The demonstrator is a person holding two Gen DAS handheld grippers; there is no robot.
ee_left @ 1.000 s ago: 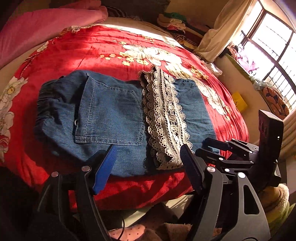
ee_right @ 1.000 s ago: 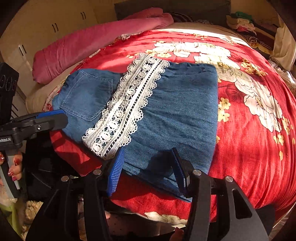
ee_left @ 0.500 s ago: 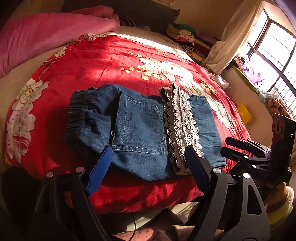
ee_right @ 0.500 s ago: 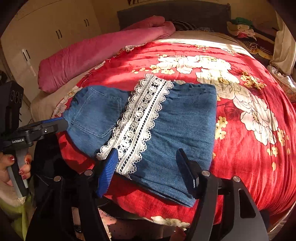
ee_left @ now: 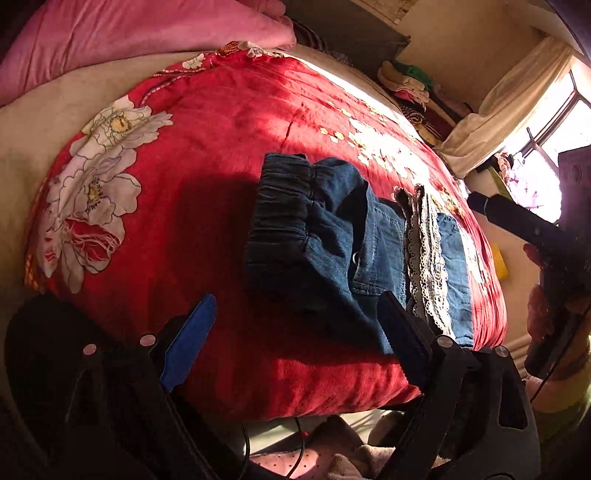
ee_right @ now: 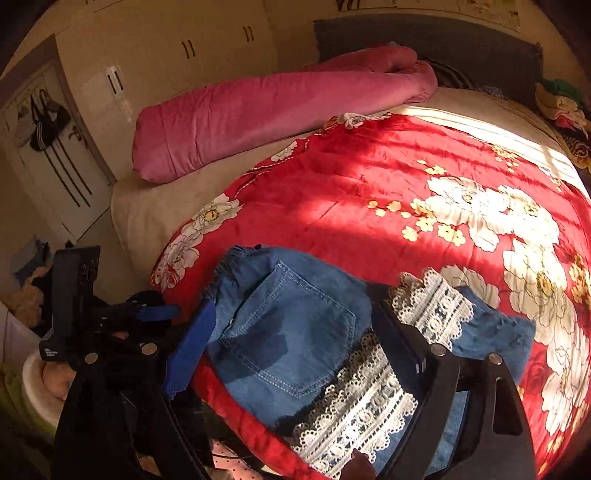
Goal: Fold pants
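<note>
From the left wrist camera, the folded pants lie near the front edge of the bed, on the red flowered quilt. Their elastic waistband faces the camera and a strip of lace trim runs along the far side, much of it foreshortened and in shadow. The left gripper has its jaws spreading wider; the blue-padded finger hangs over bare quilt and the black finger overlaps the pants' near corner, but nothing is pinched between them. At the right edge the right gripper shows only as a dark bar against window glare, with the hand behind it blurred and cut off. A pink bolster lies at the head of the bed, a pile of clothes sits in the far corner, and a pale curtain hangs by the window.

From the right wrist camera, the pants sit close under the lens, back pocket up, the lace crossing them. The right gripper is also opening, wide and free of the cloth; its black finger covers part of the lace and denim, and the pants' lower edge is cut off by the frame. The left gripper appears at the left, dark and hard to read. Beyond stand the bolster and cream wardrobe doors.
</note>
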